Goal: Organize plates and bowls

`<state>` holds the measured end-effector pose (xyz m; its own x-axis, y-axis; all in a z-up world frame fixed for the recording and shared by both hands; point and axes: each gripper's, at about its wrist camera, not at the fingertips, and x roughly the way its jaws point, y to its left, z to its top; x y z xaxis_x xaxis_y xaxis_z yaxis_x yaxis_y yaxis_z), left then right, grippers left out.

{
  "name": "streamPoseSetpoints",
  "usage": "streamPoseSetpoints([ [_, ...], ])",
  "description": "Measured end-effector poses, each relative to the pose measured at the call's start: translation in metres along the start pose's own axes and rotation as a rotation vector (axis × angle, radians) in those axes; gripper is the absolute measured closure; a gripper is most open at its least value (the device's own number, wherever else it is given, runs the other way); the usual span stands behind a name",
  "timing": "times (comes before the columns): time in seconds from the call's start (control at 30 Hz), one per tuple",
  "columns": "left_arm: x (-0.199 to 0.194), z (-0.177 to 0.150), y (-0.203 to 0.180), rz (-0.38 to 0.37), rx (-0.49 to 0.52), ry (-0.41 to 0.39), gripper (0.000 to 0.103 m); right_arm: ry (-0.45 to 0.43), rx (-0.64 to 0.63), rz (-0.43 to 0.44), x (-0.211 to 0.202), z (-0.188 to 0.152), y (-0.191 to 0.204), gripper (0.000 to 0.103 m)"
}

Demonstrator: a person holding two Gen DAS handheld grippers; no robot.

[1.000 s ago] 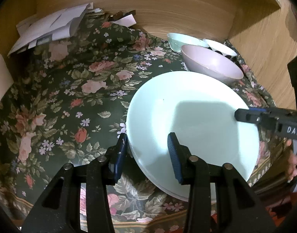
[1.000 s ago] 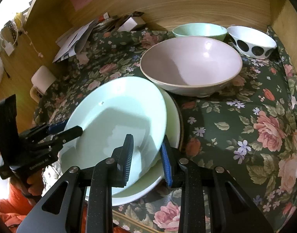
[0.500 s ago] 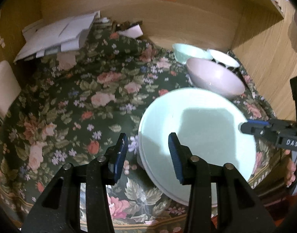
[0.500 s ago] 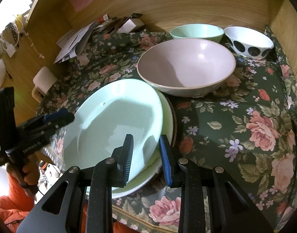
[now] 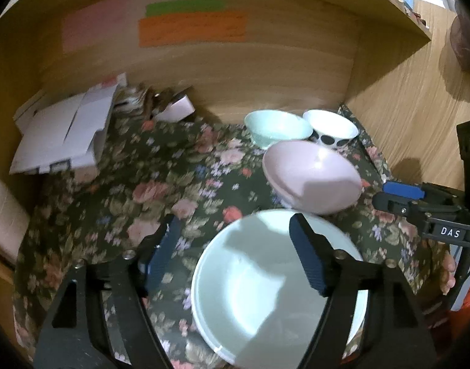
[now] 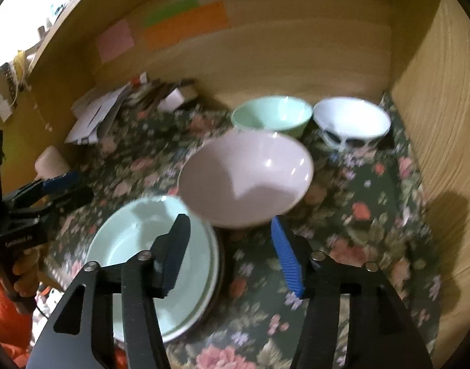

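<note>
Item 1 — left gripper [image 5: 232, 253]: jaws stood wide, having just been opening, nothing clamped between them. Its right pad hung over the near plate's rim without pressing on it; its left pad hung over bare cloth.

Item 2 — right gripper [image 6: 232, 253]: jaws parted to a middling width, likewise just been opening, and empty. Its left pad overlapped the plates' right edge in view, with no visible contact.

Item 3 — mint plate [image 5: 265, 292], topmost of a small stack at the near edge of the floral tablecloth [image 5: 142, 184]. A paler plate rim [image 6: 215, 264] showed under it in the right wrist view. The stack lay flat, released, directly below and between the two grippers: right of the left claw's centre line, left of the right claw's.

Item 4 — pink bowl [image 6: 245, 178], large, upright, just behind the stack and appearing to touch or overlap its far rim. It lay straight ahead of the right gripper, which judged the nearer hand for it; from the left gripper it lay ahead and to the right. Being round, it offered no long axis, so a rim pinch from the near side would serve.

Item 5 — mint bowl [image 6: 272, 117] and white spotted bowl [image 6: 352, 123], side by side at the back, against the wooden wall [image 6: 296, 55].

Item 6 — loose papers [image 5: 65, 132], far left corner.
</note>
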<state>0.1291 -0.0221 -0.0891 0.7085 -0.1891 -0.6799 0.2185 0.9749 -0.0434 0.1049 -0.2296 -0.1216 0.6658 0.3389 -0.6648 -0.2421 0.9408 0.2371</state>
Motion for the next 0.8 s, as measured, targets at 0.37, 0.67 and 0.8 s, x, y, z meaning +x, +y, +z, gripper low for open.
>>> streamPoseSetpoints([
  [0.37,0.058,0.035,-0.017,-0.013,0.02,0.058,0.017,-0.021,0.044,-0.068,0.025,0.02,-0.026,0.041],
  [0.67,0.108,0.042,-0.022,-0.037,0.056,0.136,0.017,0.042,0.102,-0.076,0.062,0.02,-0.052,0.04],
  [0.8,0.127,0.042,-0.023,-0.047,0.052,0.171,0.023,0.065,0.14,-0.077,0.076,0.019,-0.062,0.04],
])
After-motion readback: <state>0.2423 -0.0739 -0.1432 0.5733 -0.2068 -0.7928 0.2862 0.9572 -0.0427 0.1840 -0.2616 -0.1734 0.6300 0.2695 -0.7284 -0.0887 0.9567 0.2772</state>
